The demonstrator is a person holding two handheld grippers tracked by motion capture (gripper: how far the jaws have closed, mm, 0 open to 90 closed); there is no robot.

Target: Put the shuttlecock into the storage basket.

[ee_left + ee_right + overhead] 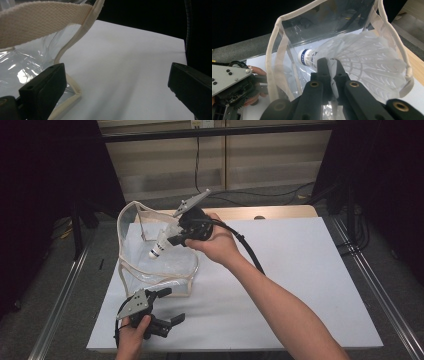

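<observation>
A white shuttlecock (pixel 161 244) with a blue band at its cork hangs tilted, cork down, in the open mouth of a clear plastic bag (pixel 150 267) with beige fabric trim. My right gripper (pixel 175 239) is shut on the feather skirt. In the right gripper view the two jaws (pixel 330 62) pinch the shuttlecock (pixel 362 57) above the bag's rim (pixel 274 50). My left gripper (pixel 172 305) rests open on the table at the bag's near corner. In the left gripper view its jaws (pixel 116 75) stand wide apart, with the bag's trim (pixel 37 22) beside the left one and nothing between them.
The bag stands on a white table top (pixel 300 270), which has free room to the right. A wooden board (pixel 280 212) lies at its far edge. The right gripper's black cable (pixel 247 252) runs along the forearm. Metal rails flank the table.
</observation>
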